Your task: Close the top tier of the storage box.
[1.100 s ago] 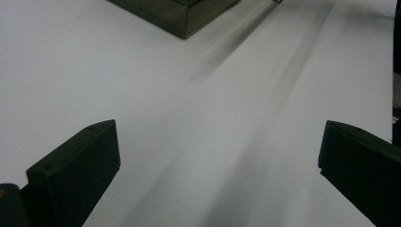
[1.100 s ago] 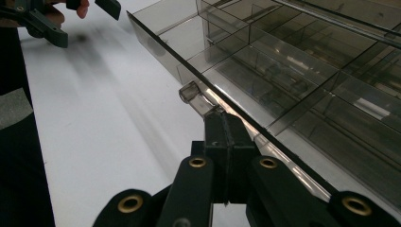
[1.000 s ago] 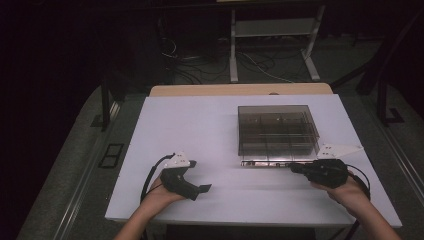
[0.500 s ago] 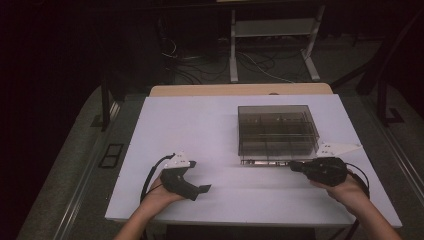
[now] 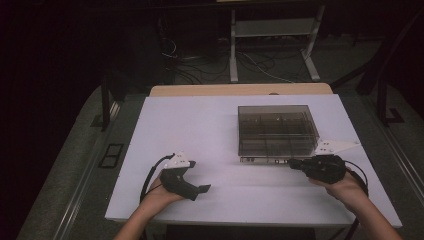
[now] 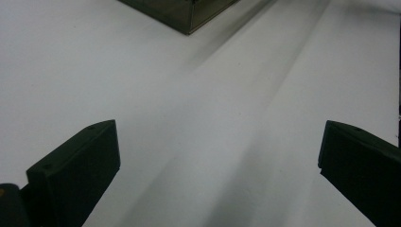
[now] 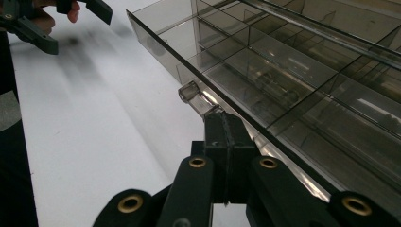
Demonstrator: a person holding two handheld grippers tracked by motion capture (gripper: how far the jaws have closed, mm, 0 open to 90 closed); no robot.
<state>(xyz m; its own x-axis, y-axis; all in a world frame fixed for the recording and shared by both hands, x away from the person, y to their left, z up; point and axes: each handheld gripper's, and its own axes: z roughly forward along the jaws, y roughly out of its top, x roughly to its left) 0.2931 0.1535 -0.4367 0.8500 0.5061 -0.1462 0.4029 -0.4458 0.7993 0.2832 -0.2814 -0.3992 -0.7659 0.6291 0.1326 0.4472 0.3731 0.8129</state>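
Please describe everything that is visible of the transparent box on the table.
The box is a flat, square organizer of smoky, see-through plastic. Inner walls divide it into several compartments; whether anything lies in them I cannot tell. The lid looks closed. It lies flat on the white table, right of the middle. A small clear latch sticks out of its near edge. The right gripper, with fingers shut, is at this edge beside the latch; whether they pinch the lid's rim is unclear.

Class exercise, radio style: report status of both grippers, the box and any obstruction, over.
Left gripper open, resting apart from the smoky transparent plastic compartment box. Right gripper shut, tips at the box's clear front latch. White table bare between them, over.
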